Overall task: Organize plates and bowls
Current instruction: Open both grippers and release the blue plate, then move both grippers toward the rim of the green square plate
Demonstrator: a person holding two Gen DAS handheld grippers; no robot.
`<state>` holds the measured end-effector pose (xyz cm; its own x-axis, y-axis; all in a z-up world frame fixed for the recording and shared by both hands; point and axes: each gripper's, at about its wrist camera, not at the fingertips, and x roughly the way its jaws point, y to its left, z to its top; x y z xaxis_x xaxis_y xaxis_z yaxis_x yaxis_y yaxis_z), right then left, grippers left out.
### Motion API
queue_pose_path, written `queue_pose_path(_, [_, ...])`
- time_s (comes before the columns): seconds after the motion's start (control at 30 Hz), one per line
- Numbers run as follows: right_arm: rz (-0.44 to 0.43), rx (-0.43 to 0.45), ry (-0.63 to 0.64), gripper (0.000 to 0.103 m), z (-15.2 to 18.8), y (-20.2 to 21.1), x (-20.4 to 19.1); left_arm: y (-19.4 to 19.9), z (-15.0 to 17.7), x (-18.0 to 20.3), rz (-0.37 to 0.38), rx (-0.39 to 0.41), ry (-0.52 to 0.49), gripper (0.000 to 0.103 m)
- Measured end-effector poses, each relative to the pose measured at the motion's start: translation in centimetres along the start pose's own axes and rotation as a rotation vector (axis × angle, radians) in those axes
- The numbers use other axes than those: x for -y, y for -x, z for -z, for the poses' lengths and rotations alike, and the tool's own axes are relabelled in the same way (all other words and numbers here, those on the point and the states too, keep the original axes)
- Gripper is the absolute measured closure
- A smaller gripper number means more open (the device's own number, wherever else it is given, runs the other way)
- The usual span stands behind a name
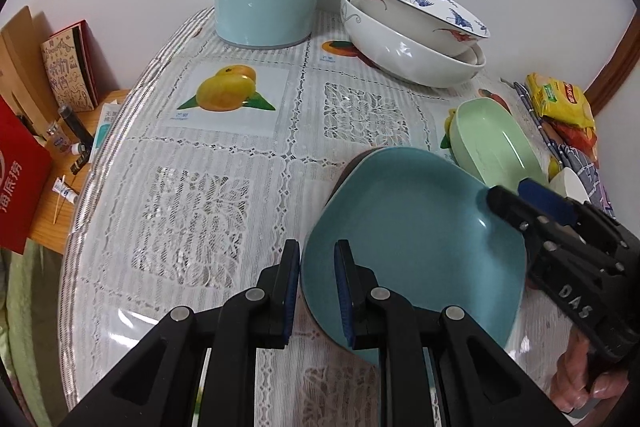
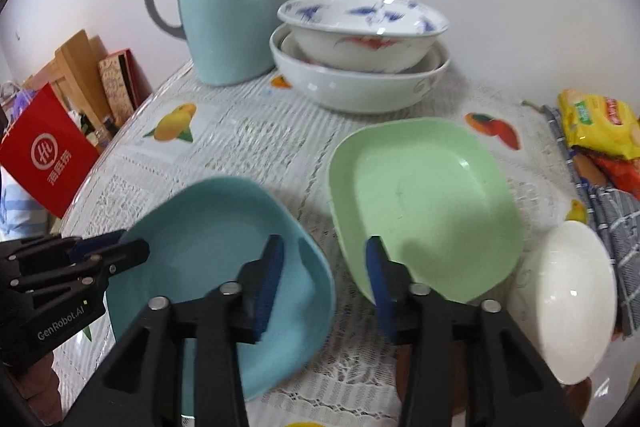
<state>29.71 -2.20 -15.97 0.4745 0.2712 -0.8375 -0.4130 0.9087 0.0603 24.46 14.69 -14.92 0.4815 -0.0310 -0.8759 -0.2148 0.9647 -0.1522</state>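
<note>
Meanwhile, the left tongs [image 1: 318,287] straddle the near rim of the blue plate [image 1: 412,239], one pad outside it and one inside, narrowed around the edge though whether they yet pinch it cannot be told. The right tongs [image 2: 324,283] hang wide and hold nothing, their left pad over the blue plate's far side, their right pad over the green plate [image 2: 424,203] just ahead. A white bowl [image 2: 568,299] lies tipped to the right of them; stacked bowls [image 2: 360,67] sit farther ahead on the counter [image 1: 224,195], beside a blue jug [image 2: 224,19]. Done well, the step likely needs a firm bite on the rim and a level lift to nest blue onto green.
</note>
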Motion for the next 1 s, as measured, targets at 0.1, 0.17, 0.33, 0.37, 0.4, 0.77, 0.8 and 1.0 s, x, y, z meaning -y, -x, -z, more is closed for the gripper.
queue_pose_path(0.1, [0.002, 0.014, -0.021, 0.054, 0.2, 1.4, 0.6, 0.9, 0.3, 0.3, -0.004, 0.004, -0.011, 0.074])
queue_pose_path(0.17, [0.014, 0.025, -0.033, 0.051, 0.5, 2.5, 0.9, 1.8, 0.5, 0.5, -0.011, 0.022, -0.017, 0.069])
queue_pose_path(0.33, [0.012, 0.047, -0.076, 0.043, 1.8, 5.4, 2.0, 4.0, 0.9, 1.9, -0.032, 0.060, -0.053, 0.053])
queue_pose_path(0.37, [0.014, 0.044, -0.092, 0.043, 2.1, 6.0, 2.3, 4.4, 1.0, 2.1, -0.033, 0.066, -0.058, 0.053])
queue_pose_path(0.4, [0.017, 0.042, -0.105, 0.043, 2.4, 6.3, 2.5, 4.8, 1.0, 2.5, -0.030, 0.070, -0.060, 0.052])
queue_pose_path(0.77, [0.140, -0.005, -0.142, 0.041, 5.7, 11.4, 5.4, 8.4, 2.0, 5.9, -0.051, 0.123, -0.045, 0.032])
queue_pose_path(0.8, [0.145, -0.013, -0.157, 0.034, 5.9, 11.8, 5.8, 8.6, 2.1, 6.1, -0.053, 0.128, -0.045, 0.031])
queue_pose_path(1.0, [0.176, 0.023, -0.218, 0.020, 6.5, 14.4, 8.1, 10.2, 2.2, 7.1, -0.049, 0.154, -0.027, 0.028])
